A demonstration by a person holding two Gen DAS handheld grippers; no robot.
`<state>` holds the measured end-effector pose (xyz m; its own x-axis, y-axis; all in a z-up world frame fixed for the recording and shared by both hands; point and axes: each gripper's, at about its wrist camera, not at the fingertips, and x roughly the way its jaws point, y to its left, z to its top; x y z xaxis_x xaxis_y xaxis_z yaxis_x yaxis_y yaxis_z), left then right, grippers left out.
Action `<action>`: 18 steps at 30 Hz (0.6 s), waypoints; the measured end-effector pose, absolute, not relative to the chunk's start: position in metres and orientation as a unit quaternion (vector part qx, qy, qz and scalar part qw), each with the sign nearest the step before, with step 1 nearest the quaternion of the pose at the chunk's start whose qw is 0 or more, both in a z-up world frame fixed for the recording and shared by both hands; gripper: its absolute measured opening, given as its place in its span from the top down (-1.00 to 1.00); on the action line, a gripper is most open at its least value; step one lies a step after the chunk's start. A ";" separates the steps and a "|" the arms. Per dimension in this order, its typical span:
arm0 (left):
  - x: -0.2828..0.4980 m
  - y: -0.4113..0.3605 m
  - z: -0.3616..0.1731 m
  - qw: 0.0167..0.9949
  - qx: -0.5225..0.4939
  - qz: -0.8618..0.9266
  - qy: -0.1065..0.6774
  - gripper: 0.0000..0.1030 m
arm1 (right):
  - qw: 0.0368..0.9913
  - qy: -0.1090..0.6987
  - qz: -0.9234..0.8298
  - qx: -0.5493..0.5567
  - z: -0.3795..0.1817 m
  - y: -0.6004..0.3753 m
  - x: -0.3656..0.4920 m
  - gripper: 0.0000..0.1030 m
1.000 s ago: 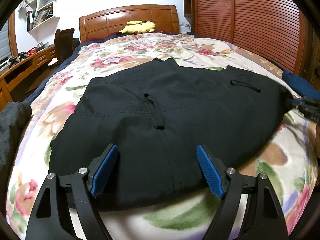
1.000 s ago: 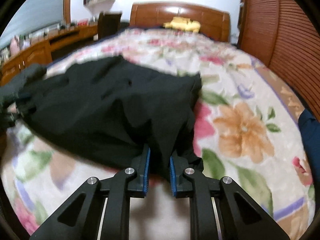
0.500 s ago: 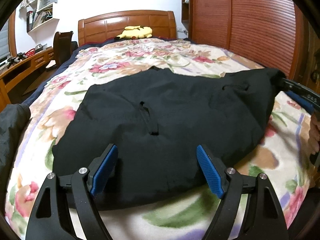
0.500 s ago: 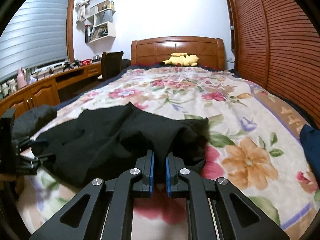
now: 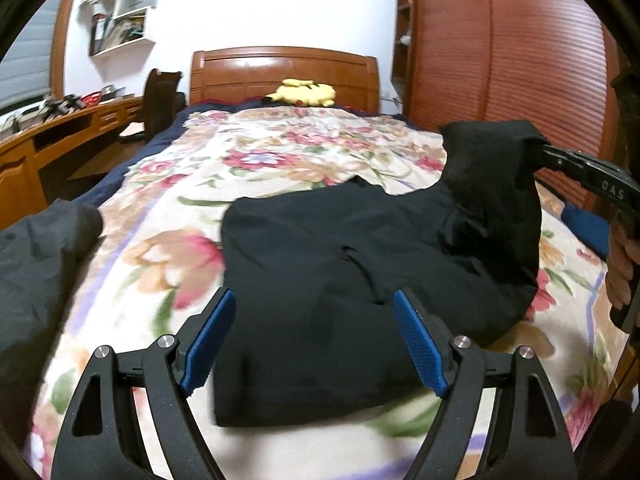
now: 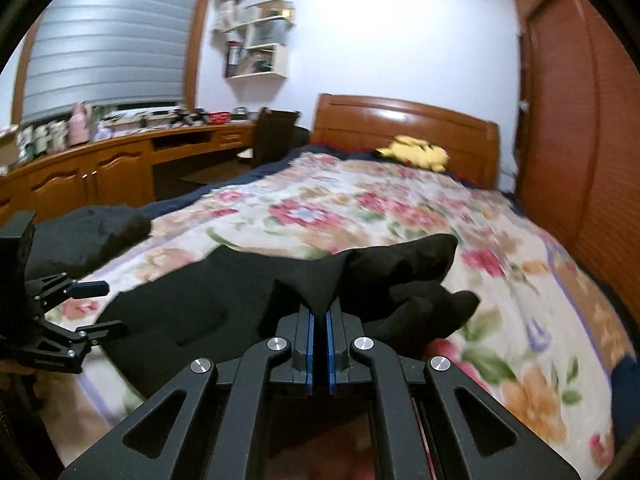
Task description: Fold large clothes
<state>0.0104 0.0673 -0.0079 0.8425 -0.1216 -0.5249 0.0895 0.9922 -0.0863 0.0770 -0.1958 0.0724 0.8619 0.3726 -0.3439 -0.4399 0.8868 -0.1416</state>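
Observation:
A large black garment (image 5: 320, 280) lies on the floral bedspread (image 5: 304, 152). My left gripper (image 5: 316, 340) is open and empty, its blue pads over the garment's near edge. My right gripper (image 6: 320, 320) is shut on the garment's right end (image 6: 320, 284) and holds it lifted off the bed; in the left wrist view that raised end (image 5: 492, 168) hangs from the right gripper's black fingers at the right. The left gripper also shows at the left edge of the right wrist view (image 6: 88, 308).
A second dark garment (image 5: 40, 256) lies on the bed's left side. A yellow plush toy (image 5: 304, 94) sits by the wooden headboard (image 5: 284, 68). A wooden desk (image 6: 100, 168) and chair (image 6: 276, 132) stand left; a louvred wardrobe (image 5: 520, 52) stands right.
My right gripper has raised the garment's right end well above the bed and carried it leftward over the rest. My left gripper has stayed open and tilted up a little.

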 end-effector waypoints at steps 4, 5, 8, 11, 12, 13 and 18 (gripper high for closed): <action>0.008 0.094 -0.008 0.959 -0.056 -0.038 0.274 -0.59 | 0.952 0.140 0.237 -0.136 0.076 -0.164 0.078 0.91; 0.007 0.100 -0.008 0.959 -0.061 -0.034 0.274 -0.59 | 0.949 0.138 0.246 -0.139 0.077 -0.159 0.077 0.91; 0.003 0.115 -0.009 0.960 -0.070 -0.021 0.270 -0.59 | 0.942 0.134 0.274 -0.142 0.077 -0.138 0.077 0.92; 0.000 0.132 -0.009 0.960 -0.080 -0.007 0.268 -0.59 | 0.932 0.138 0.301 -0.148 0.072 -0.116 0.081 0.92; 0.000 0.136 -0.010 0.960 -0.083 -0.003 0.268 -0.59 | 0.928 0.143 0.310 -0.149 0.068 -0.111 0.082 0.92; 0.000 0.140 -0.010 0.960 -0.084 0.000 0.269 -0.59 | 0.922 0.154 0.322 -0.150 0.062 -0.106 0.086 0.92; -0.003 0.151 -0.011 0.961 -0.080 0.012 0.265 -0.59 | 0.890 0.232 0.359 -0.161 0.018 -0.083 0.110 0.91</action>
<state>-0.0032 0.1507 -0.0113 0.8592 -0.0187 -0.5112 -0.0663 0.9868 -0.1475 0.1104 -0.0830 0.0176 0.6355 0.5636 -0.5278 -0.7129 0.6908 -0.1207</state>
